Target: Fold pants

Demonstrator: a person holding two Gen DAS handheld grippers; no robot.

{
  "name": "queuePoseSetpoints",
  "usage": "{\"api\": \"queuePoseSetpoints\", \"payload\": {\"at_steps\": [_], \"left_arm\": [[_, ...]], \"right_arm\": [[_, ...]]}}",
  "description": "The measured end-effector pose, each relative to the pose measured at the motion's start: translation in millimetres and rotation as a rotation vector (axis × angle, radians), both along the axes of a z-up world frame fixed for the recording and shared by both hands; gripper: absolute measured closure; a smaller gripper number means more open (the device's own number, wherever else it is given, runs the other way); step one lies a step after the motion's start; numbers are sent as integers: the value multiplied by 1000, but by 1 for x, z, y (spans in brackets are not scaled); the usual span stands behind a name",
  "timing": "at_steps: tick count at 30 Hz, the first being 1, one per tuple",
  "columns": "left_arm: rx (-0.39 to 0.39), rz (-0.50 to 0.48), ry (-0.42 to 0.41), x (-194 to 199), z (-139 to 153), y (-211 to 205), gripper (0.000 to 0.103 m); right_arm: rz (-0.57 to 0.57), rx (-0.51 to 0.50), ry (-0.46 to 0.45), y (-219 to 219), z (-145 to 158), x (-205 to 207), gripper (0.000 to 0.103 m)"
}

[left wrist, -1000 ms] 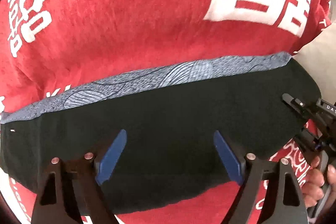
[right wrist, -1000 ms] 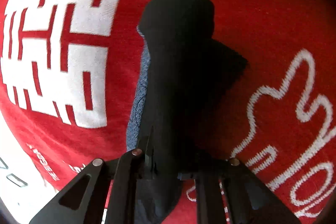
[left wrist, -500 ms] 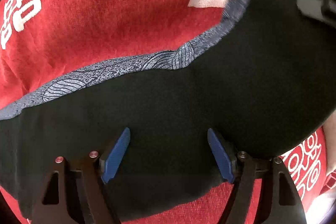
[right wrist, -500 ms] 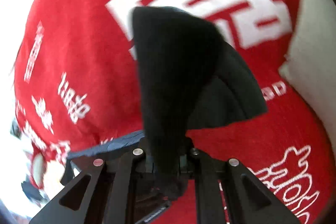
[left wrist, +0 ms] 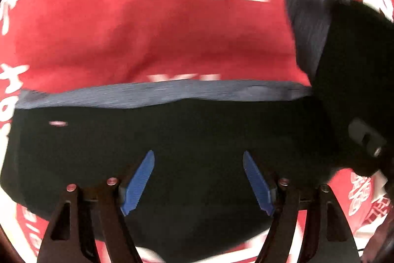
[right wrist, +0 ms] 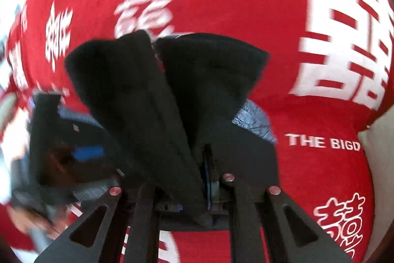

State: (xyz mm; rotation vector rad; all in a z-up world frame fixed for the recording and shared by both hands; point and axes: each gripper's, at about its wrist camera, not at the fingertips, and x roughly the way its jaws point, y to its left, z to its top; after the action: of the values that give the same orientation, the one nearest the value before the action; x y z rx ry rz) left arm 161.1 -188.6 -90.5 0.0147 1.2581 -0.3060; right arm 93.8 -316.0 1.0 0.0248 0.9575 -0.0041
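Observation:
The black pants (left wrist: 192, 139) lie flat on a red cloth, with a grey patterned waistband (left wrist: 157, 94) along their far edge. My left gripper (left wrist: 198, 179) is open and empty, its blue pads (left wrist: 139, 181) hovering just over the black fabric. My right gripper (right wrist: 194, 179) is shut on one end of the pants (right wrist: 157, 95) and holds it lifted, with folds hanging forward. In the left wrist view that lifted end (left wrist: 344, 70) rises at the right with the right gripper (left wrist: 367, 139) behind it. The left gripper (right wrist: 69, 154) shows blurred at the left of the right wrist view.
The red cloth (left wrist: 147, 28) with white characters and lettering (right wrist: 344, 24) covers the whole work surface. A pale cushion or bedding edge (right wrist: 379, 164) shows at the far right of the right wrist view.
My right gripper has carried the held end of the pants up and over toward the left gripper. The left gripper stays open over the flat part and has shifted slightly.

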Motion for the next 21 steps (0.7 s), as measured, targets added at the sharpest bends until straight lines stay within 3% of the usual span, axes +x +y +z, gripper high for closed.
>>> {"api": "queuePoseSetpoints", "payload": {"at_steps": [6,10,12,14,16,21], "left_arm": [[34,92,43,20,-17,88,18],[33,95,53,15,-15,120,18],[26,85,55,14,-8,121,18],[1,72,64,11,6,122,18],[-29,51,68,7,22,117,18],[-132,-52,102,-7,53,84,18]], "right_arm": [[60,-270,110,80,-74,3,87],[130,-569,86,125,-103,-12,66],[173,-659,79,140,-107,-20,64],[220,-643,84,147,-99,-33,53],[230,-555,100,139,-82,-45,50],[131,-360,120,99,-45,-66,37]]}}
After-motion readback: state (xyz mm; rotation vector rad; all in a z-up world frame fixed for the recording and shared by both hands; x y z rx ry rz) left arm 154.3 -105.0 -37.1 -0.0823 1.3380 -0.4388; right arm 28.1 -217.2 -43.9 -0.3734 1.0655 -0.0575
